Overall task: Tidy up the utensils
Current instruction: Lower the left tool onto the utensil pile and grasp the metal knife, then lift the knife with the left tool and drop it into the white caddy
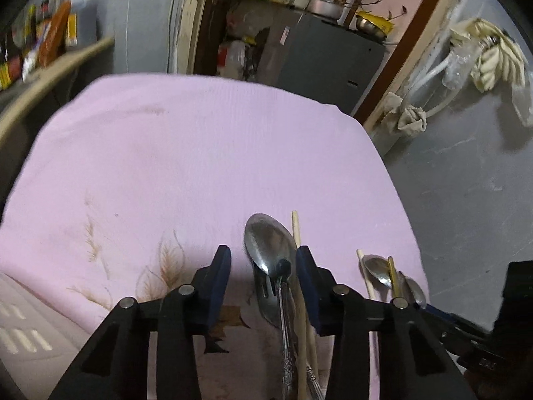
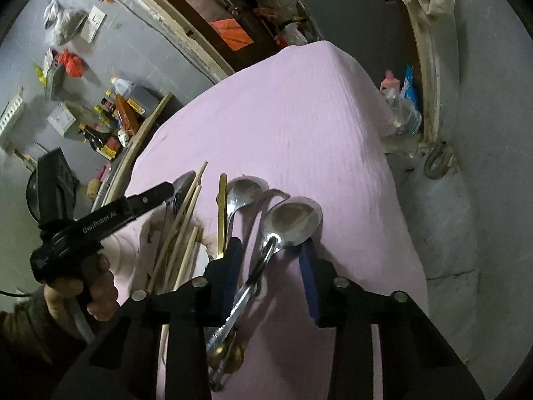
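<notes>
A pile of utensils lies on the pink cloth (image 1: 200,166). In the left wrist view my left gripper (image 1: 263,263) is open over a large steel spoon (image 1: 269,243) that lies between its fingers beside wooden chopsticks (image 1: 295,230). Smaller spoons (image 1: 378,270) lie to the right. In the right wrist view my right gripper (image 2: 271,250) is open around a large steel spoon (image 2: 293,221); its handle runs back between the fingers. Another spoon (image 2: 245,190), a gold chopstick (image 2: 221,206) and wooden chopsticks (image 2: 186,220) lie to the left. The left gripper (image 2: 156,196) shows there over the chopsticks.
The pink cloth (image 2: 299,116) covers a small table with its edges close on the right and far sides. A shelf with bottles (image 2: 110,123) stands at the left. A grey cabinet (image 1: 326,53) stands beyond the table. A white slotted tray (image 1: 23,330) is at the lower left.
</notes>
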